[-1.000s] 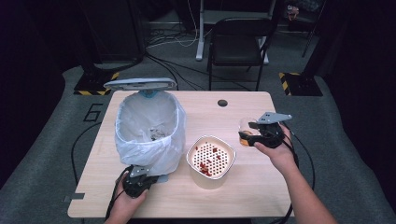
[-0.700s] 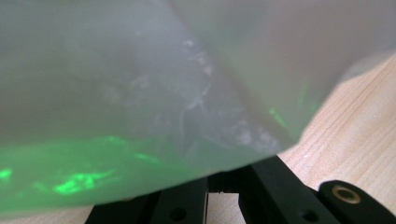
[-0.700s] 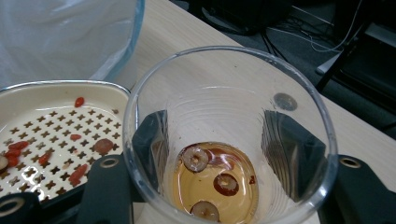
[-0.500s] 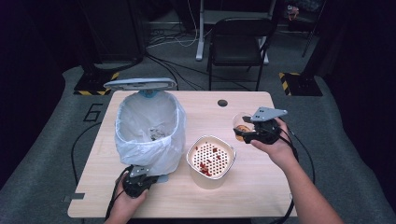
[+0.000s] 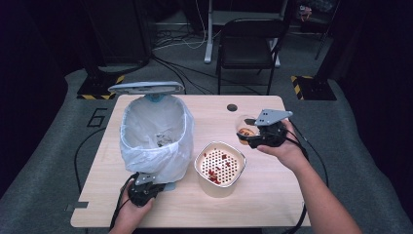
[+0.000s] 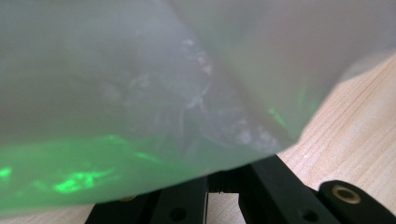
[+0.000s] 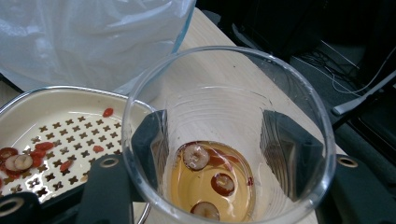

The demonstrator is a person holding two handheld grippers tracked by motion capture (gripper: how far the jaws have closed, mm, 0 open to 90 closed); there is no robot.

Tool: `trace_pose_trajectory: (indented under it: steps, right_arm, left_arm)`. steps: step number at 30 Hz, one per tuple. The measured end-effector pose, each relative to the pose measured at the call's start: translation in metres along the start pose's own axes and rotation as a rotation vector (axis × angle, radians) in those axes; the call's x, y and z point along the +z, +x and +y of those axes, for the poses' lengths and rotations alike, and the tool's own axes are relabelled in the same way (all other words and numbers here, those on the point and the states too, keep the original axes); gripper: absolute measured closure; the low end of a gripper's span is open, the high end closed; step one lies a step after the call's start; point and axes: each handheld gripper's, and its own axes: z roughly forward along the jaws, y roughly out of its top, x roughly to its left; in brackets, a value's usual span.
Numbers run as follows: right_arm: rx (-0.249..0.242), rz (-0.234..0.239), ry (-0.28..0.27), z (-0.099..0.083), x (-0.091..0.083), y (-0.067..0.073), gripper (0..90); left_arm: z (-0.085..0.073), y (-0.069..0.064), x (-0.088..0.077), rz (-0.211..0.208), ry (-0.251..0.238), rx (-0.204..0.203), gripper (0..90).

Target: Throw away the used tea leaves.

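- Cup (image 7: 229,140): clear plastic, held between both jaws of right gripper (image 5: 255,138), above table (image 5: 272,180), to the right of strainer bowl (image 5: 220,166); upright.
- Cup contents: shallow amber liquid w/ red date slices (image 7: 205,175) at bottom.
- Strainer bowl: cream, perforated insert, red bits scattered on it; sits near table centre, just beside bin.
- Bin (image 5: 155,134): white bag liner (image 6: 140,93), lid (image 5: 146,87) raised at back; some scraps inside.
- Left gripper (image 5: 143,187): at bin's near base, jaws closed narrow; bag hangs over them, whether they pinch it can't tell.
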Motion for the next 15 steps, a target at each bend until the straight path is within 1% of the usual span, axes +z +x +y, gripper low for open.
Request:
trace_pose_trajectory:
  steps: [2,7,9,10,15]
  right_arm:
    - [-0.013,0.015,0.008,0.002,0.002,0.000,41.8]
    - [-0.082,0.041,0.021,0.007,0.004,0.003,41.8]
    - [-0.091,0.045,0.018,0.008,0.005,0.004,41.8]
    - [-0.110,0.055,0.022,0.011,0.006,0.006,41.8]
    - [-0.183,0.059,0.041,0.019,0.008,0.009,41.8]
  left_arm:
    - [0.000,0.000,0.000,-0.001,0.001,0.001,90.0]
    - [0.000,0.000,0.000,-0.001,0.000,0.000,90.0]
    - [0.000,0.000,0.000,-0.001,0.000,-0.001,90.0]
    - [0.000,0.000,0.000,-0.001,-0.002,0.000,90.0]
    - [0.000,0.000,0.000,-0.001,-0.003,-0.001,90.0]
